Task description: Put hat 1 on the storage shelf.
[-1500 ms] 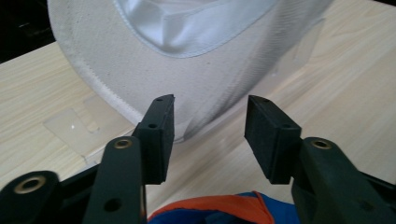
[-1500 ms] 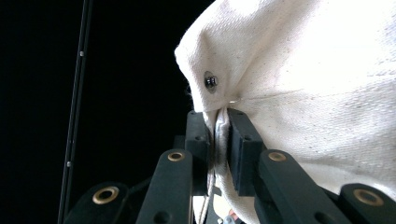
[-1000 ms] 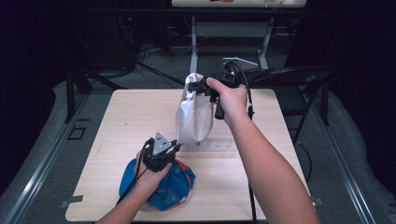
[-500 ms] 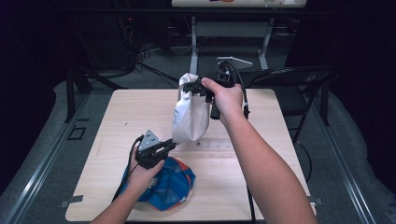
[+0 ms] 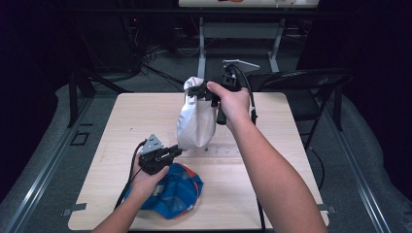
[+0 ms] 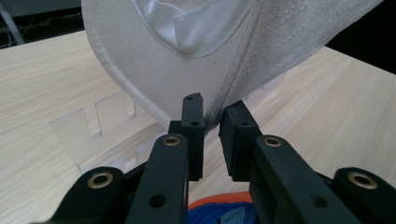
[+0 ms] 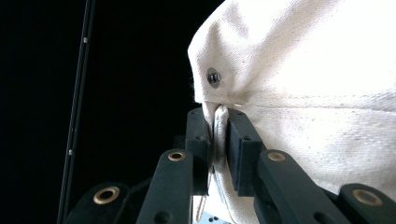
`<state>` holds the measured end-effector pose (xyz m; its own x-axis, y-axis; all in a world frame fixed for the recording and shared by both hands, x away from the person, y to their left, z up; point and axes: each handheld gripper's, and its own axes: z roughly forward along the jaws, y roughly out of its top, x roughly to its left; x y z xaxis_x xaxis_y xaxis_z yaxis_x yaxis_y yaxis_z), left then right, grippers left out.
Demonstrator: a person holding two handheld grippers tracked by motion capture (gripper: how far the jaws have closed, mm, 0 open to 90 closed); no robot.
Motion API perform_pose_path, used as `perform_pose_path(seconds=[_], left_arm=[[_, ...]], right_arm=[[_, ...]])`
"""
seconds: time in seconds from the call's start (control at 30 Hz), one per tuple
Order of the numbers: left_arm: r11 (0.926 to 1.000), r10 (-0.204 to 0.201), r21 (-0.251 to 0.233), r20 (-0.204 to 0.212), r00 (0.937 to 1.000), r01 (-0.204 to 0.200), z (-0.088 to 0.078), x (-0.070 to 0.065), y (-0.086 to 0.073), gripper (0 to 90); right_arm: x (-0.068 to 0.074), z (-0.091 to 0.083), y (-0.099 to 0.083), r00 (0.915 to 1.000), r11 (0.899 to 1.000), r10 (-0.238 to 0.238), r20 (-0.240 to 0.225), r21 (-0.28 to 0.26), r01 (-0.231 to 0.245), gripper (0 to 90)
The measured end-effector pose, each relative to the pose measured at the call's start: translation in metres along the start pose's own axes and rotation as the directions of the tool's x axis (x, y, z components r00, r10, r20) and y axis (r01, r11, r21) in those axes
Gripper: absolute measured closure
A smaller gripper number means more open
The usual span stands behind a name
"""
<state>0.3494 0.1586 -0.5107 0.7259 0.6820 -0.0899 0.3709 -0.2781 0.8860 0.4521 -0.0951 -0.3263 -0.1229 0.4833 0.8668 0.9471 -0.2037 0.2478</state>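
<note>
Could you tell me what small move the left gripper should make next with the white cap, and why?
Probably ease the left gripper slightly forward and close fully on the white cap's lower edge. Its jaws have just been closing and stand narrow with that edge between them, though a gap shows on one side. The right gripper pinches the cap's top and holds it above the clear slotted stand.

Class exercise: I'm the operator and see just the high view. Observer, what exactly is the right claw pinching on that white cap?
Observer: The right claw is shut on a folded seam of the white cap, just below a small metal eyelet.
Operator: And the left claw?
Observer: Its jaws have just been closing. The cap's lower edge sits between their tips, with a gap showing beside it.
Operator: Anything beneath the cap?
Observer: A clear slotted rack lies on the table just behind that edge.
</note>
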Motion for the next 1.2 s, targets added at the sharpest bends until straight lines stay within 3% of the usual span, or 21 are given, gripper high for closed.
perform_pose_path(seconds=[0.1, 0.5, 0.53, 0.87, 0.93, 1.0, 1.2], left_arm=[[0.9998, -0.015, -0.009, -0.012, 0.9998, 0.015, -0.001, 0.002, -0.003, 80.7], [0.9986, -0.030, 0.041, -0.076, 0.9967, 0.033, -0.002, -0.001, -0.013, 84.7], [0.9978, -0.044, 0.045, -0.087, 0.9952, 0.048, -0.002, -0.001, -0.014, 84.8], [0.9919, -0.087, 0.084, -0.098, 0.9914, 0.095, 0.003, -0.001, -0.020, 85.7], [0.9866, -0.080, 0.134, -0.101, 0.9917, 0.093, 0.005, 0.001, -0.021, 85.6], [0.9866, -0.081, 0.134, -0.101, 0.9916, 0.094, 0.007, 0.003, -0.025, 85.6], [0.9861, -0.094, 0.127, -0.099, 0.9906, 0.107, 0.005, 0.003, -0.024, 84.2]], right_arm=[[0.002, 0.003, -0.001, 1.0000, 1.000, 0.001, 0.004, 0.010, -0.001, 80.4], [-0.002, 0.019, -0.004, 0.9993, 0.998, -0.020, 0.032, 0.055, 0.018, 79.6], [-0.002, 0.020, -0.005, 0.9990, 0.998, -0.020, 0.040, 0.059, 0.018, 79.6], [-0.013, 0.030, -0.008, 0.9964, 0.997, -0.033, 0.078, 0.076, 0.027, 80.0], [-0.015, 0.030, -0.008, 0.9962, 0.996, -0.031, 0.081, 0.082, 0.024, 79.9], [-0.018, 0.032, -0.008, 0.9928, 0.996, -0.038, 0.113, 0.082, 0.029, 79.9], [-0.025, 0.032, -0.008, 0.9950, 0.997, -0.019, 0.098, 0.071, 0.012, 80.0]])
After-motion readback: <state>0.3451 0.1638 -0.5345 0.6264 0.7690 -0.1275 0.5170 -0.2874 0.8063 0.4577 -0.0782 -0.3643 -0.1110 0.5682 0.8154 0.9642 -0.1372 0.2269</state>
